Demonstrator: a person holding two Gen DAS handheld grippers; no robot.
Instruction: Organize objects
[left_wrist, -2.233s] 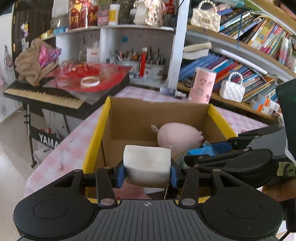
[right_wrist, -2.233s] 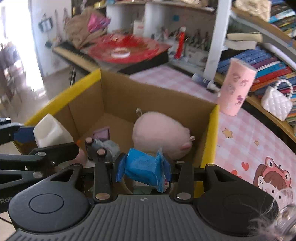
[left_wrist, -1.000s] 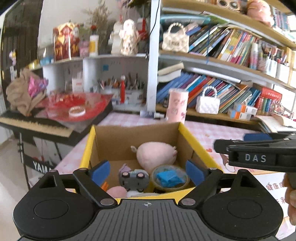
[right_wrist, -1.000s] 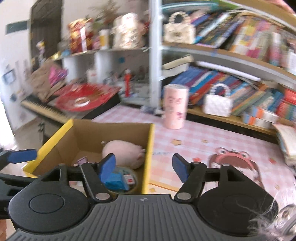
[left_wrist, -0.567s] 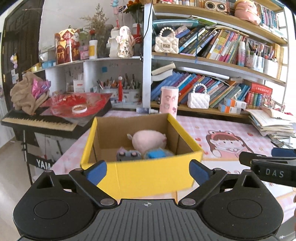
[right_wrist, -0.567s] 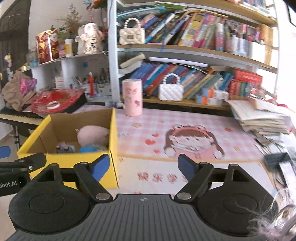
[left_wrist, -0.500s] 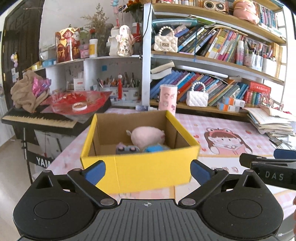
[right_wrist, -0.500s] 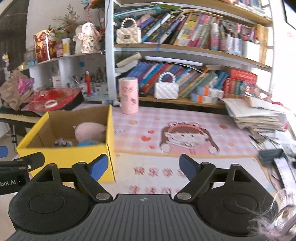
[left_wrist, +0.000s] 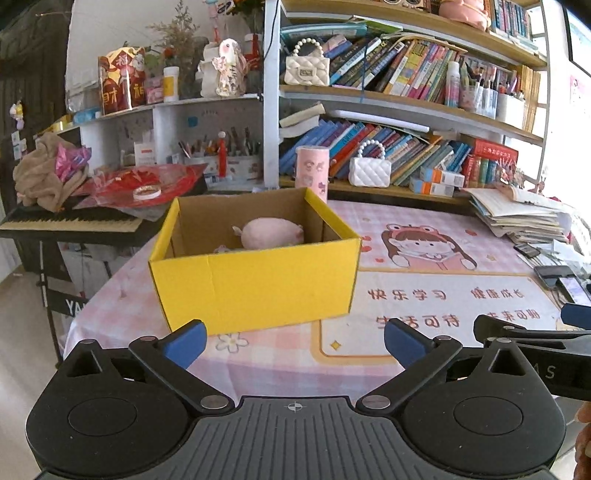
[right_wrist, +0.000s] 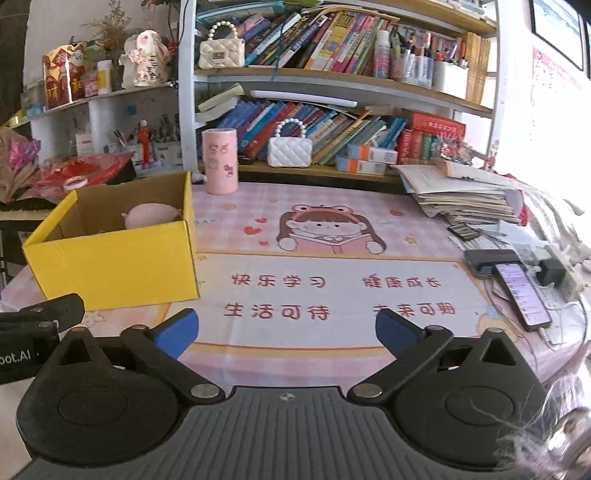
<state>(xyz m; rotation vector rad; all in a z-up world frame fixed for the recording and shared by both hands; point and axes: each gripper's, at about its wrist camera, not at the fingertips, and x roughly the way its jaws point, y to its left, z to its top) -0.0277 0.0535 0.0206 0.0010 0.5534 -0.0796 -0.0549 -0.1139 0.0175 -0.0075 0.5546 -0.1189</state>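
Bookshelves (right_wrist: 332, 85), pink cartoon tablecloth (right_wrist: 332, 266), yellow box (left_wrist: 255, 280), paper stack (right_wrist: 461, 195)

free: mat (right_wrist: 332, 295) centre | blocked: left yellow box (left_wrist: 255, 280); right phone (right_wrist: 522, 295), papers (right_wrist: 465, 199)

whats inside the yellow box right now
A pink plush lies against the back wall of the box, and a sliver of something small shows beside it. The front wall hides the box floor, so anything else in there cannot be seen.
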